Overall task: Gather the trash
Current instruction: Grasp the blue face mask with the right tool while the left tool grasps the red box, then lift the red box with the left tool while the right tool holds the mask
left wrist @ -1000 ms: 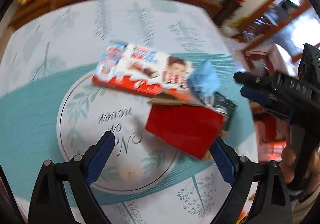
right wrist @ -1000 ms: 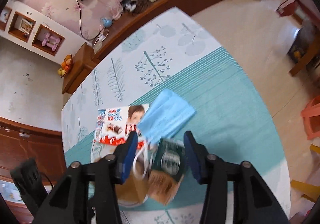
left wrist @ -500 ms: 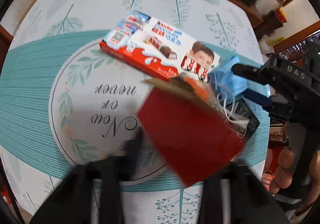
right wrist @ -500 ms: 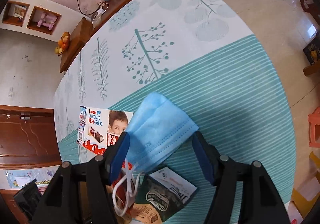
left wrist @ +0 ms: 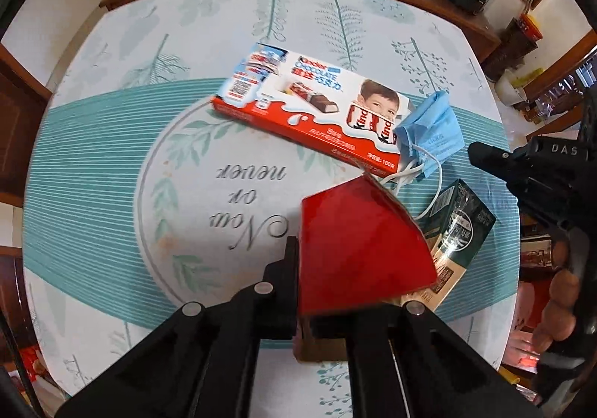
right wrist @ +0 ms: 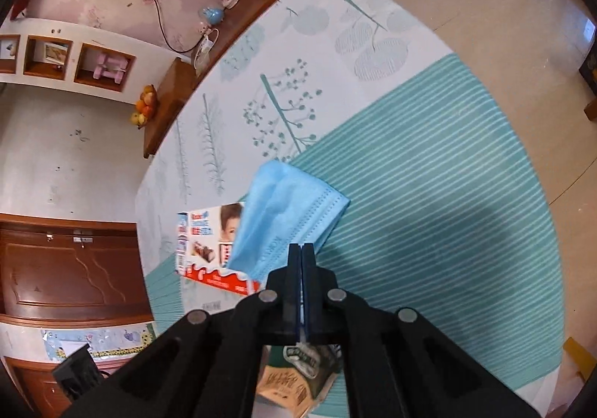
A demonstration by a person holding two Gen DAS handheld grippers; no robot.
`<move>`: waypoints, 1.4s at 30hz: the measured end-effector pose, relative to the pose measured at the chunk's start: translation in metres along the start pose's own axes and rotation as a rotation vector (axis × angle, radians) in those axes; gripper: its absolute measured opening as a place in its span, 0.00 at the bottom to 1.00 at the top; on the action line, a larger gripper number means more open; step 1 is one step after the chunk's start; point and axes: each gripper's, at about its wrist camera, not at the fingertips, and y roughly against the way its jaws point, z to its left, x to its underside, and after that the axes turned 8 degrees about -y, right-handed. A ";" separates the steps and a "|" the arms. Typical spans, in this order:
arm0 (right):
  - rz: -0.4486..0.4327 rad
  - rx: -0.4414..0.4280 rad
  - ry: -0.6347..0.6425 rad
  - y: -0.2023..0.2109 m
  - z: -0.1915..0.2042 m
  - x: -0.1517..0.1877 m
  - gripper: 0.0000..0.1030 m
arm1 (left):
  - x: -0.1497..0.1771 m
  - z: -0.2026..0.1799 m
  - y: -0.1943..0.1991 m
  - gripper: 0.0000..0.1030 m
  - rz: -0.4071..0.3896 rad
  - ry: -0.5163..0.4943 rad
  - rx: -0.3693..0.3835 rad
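Changes since a second ago: both claws, then spread wide, are now closed. The left claw (left wrist: 298, 291) has clamped the red paper bag (left wrist: 358, 242), which has tipped up off the cloth. The right claw (right wrist: 301, 268) has dropped onto the blue face mask (right wrist: 287, 216) and pinched its near edge.

Count, on the counter (left wrist: 112, 89):
- Chocolate box, red and white, one (left wrist: 313, 112); lies flat past the printed circle of the tablecloth.
- Blue face mask, one (left wrist: 433, 134); overlaps the right end of the chocolate box, its white ear loops trailing toward the red bag.
- Red paper bag, one; tilted, its lower edge in the left claw.
- Dark green and tan snack packet, one (left wrist: 459, 227); flat, partly under the red bag, near the right edge of the counter.

Edges and room: all four items crowd the right half of the round counter. The left half and the far white border with leaf prints lie bare. In the right wrist view the teal striped band to the right of the mask is bare up to the counter's rim, with open floor beyond.

Claws: left, fingers together on the red bag's edge. Right, blue pads pressed flat together with the mask's edge between them; a person's hand (left wrist: 559, 291) holds its handle at the right of the left wrist view.
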 end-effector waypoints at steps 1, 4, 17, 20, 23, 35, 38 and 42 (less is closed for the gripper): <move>0.027 -0.007 -0.027 -0.002 0.000 -0.002 0.08 | 0.002 0.001 0.003 0.02 -0.007 0.002 -0.002; 0.059 -0.011 -0.068 -0.008 0.005 -0.004 0.79 | 0.008 0.009 0.012 0.02 -0.019 0.009 -0.003; -0.044 0.297 -0.002 -0.048 0.055 0.002 0.38 | 0.010 0.045 0.024 0.01 -0.055 0.024 -0.010; -0.031 0.294 -0.022 -0.048 0.050 0.001 0.11 | 0.011 0.054 0.030 0.01 -0.066 0.030 -0.013; -0.038 0.214 -0.046 -0.038 0.044 0.000 0.05 | 0.011 0.059 0.039 0.01 -0.078 0.034 -0.014; -0.071 -0.165 -0.010 0.050 0.036 0.031 0.04 | 0.032 0.055 0.097 0.00 -0.178 0.044 -0.046; -0.060 -0.214 0.026 0.071 0.033 0.045 0.04 | 0.044 0.049 0.113 0.00 -0.210 0.047 -0.065; -0.036 -0.241 0.085 0.092 0.024 0.067 0.04 | 0.059 0.049 0.119 0.02 -0.202 0.088 -0.044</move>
